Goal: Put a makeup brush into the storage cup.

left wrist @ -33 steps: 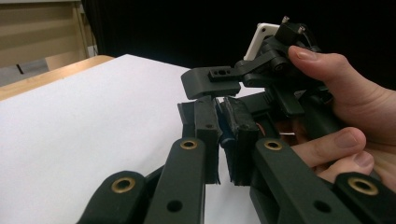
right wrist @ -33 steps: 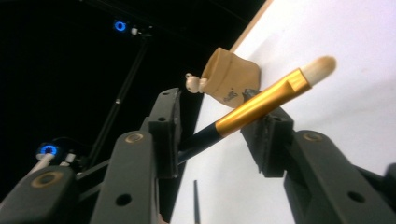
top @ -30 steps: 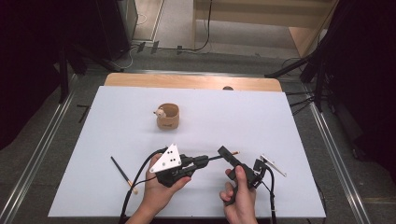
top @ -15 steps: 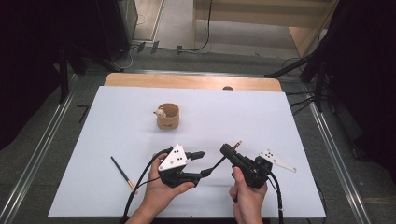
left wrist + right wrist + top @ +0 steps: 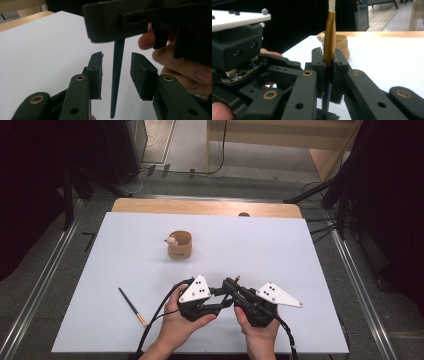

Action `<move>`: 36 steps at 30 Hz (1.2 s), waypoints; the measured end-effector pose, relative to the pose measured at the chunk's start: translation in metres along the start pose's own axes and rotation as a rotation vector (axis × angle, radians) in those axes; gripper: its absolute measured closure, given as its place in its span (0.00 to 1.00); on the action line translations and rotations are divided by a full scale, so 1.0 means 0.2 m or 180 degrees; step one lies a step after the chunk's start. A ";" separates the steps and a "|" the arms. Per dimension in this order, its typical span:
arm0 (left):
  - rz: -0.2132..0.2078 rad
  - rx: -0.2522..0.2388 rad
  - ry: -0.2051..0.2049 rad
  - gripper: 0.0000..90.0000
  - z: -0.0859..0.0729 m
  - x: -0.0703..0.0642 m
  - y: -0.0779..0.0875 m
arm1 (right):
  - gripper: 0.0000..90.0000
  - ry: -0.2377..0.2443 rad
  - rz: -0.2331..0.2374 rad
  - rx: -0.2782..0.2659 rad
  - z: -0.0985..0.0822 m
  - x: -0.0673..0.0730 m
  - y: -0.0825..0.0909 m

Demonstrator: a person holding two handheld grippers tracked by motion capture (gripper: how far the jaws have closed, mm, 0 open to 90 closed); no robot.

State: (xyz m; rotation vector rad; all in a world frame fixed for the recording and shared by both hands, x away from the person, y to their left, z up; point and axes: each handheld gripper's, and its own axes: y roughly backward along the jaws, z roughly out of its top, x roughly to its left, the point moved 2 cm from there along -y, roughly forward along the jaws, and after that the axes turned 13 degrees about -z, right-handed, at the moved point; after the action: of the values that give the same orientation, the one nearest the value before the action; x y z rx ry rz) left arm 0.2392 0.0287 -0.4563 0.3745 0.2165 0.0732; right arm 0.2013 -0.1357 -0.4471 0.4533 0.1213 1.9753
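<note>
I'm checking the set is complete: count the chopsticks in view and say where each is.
2. One chopstick lies on the white table, left of the hands. The other chopstick is clamped in the right hand-held gripper, its shaft between the open left hand-held gripper jaws.

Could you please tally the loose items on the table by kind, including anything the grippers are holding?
Chopsticks: 2, one lying on the table, one held in the right gripper.
Wooden cups: 1.
Total: 3.

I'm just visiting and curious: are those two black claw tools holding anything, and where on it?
The right gripper clamps a thin dark chopstick just below its gold band. The left gripper is open around its dark shaft, gripping nothing.
</note>
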 end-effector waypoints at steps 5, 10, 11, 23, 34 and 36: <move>-0.0018 0.0001 0.0050 0.81 0.01 0.00 -0.02 | 0.94 0.0007 0.0007 0.0006 0.00 0.01 -0.01; -0.0003 -0.0042 0.0063 0.94 0.01 0.01 -0.02 | 0.93 0.0001 -0.0023 -0.0020 0.00 0.01 0.00; 0.0000 -0.0026 0.0060 0.94 0.01 0.01 -0.02 | 0.92 -0.0012 -0.0040 -0.0029 0.00 0.00 0.00; 0.0198 -0.0074 0.0140 0.94 -0.01 0.08 0.06 | 0.25 -0.0073 -0.0300 -0.0292 0.07 -0.14 0.10; 0.0422 -0.0179 0.0208 0.94 -0.01 0.16 0.16 | 0.00 0.0365 -0.0402 -0.0209 0.00 -0.29 0.19; 0.0454 -0.0204 0.0210 0.94 0.00 0.17 0.18 | 0.00 0.0444 -0.0465 -0.0168 -0.02 -0.31 0.21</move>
State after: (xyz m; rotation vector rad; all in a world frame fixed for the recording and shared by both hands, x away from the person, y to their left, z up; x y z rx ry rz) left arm 0.2712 0.0658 -0.4505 0.3237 0.2519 0.2328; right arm 0.1869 -0.2100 -0.4552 0.2647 0.1847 1.8605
